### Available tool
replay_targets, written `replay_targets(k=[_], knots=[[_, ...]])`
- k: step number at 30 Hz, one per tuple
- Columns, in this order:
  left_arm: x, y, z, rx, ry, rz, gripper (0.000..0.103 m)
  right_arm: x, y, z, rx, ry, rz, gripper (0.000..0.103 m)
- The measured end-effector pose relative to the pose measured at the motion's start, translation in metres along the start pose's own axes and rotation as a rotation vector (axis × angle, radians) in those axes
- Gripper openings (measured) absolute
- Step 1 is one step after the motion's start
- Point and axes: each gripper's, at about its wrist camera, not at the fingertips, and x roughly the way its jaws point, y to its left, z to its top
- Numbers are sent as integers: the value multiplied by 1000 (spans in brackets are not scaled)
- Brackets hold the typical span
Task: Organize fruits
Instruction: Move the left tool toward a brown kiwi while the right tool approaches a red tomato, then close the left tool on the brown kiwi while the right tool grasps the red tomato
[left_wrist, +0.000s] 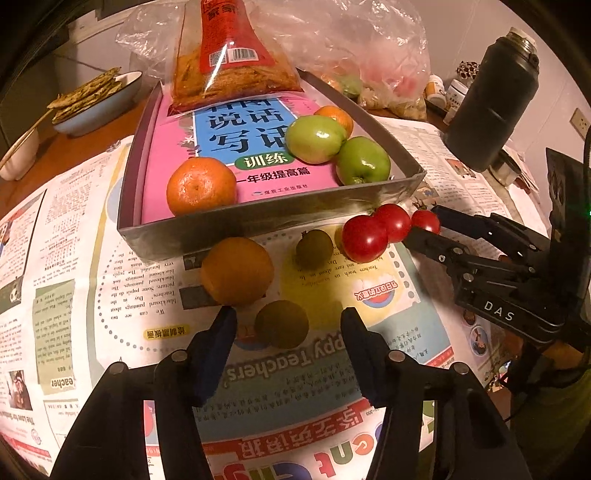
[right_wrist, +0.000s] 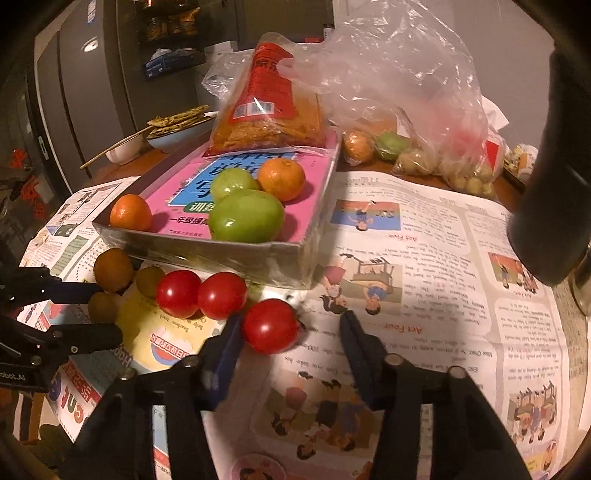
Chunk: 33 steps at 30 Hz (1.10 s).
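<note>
Left gripper (left_wrist: 288, 314) spread wide, empty; a kiwi (left_wrist: 282, 324) sits between its fingers on the newspaper (left_wrist: 110, 295), an orange (left_wrist: 237, 270) just beyond at 11 o'clock. Second kiwi (left_wrist: 314, 248) at 12. Right gripper (right_wrist: 291, 320) released, jaws apart, a tomato (right_wrist: 270, 325) against its left finger (right_wrist: 225, 343). Two more tomatoes (right_wrist: 201, 294) touching each other at 10 o'clock. Tray (left_wrist: 258, 221) at 12 holds a pink book (left_wrist: 177, 147), two oranges (left_wrist: 201, 185) and two green fruits (left_wrist: 314, 139). Snack bag (left_wrist: 229, 55) at the tray's far end. Black flask (left_wrist: 495, 99) at 2 o'clock on the desk.
</note>
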Motion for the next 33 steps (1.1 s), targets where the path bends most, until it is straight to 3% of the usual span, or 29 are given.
replay_targets(k=[4, 20, 22, 23, 33], knots=[[2, -5, 0, 32, 2, 22, 60, 1, 3, 0, 10, -12, 16, 33], [2, -6, -1, 62, -9, 71, 44, -20, -1, -8, 102, -51, 47, 33], [1, -7, -1, 69, -10, 77, 36, -23, 2, -7, 98, -58, 46, 33], [1, -8, -2, 73, -11, 72, 31, -24, 3, -6, 100, -61, 46, 33], [-1, -11, -1, 46, 4, 5, 29, -31, -1, -9, 126, -77, 50, 33]])
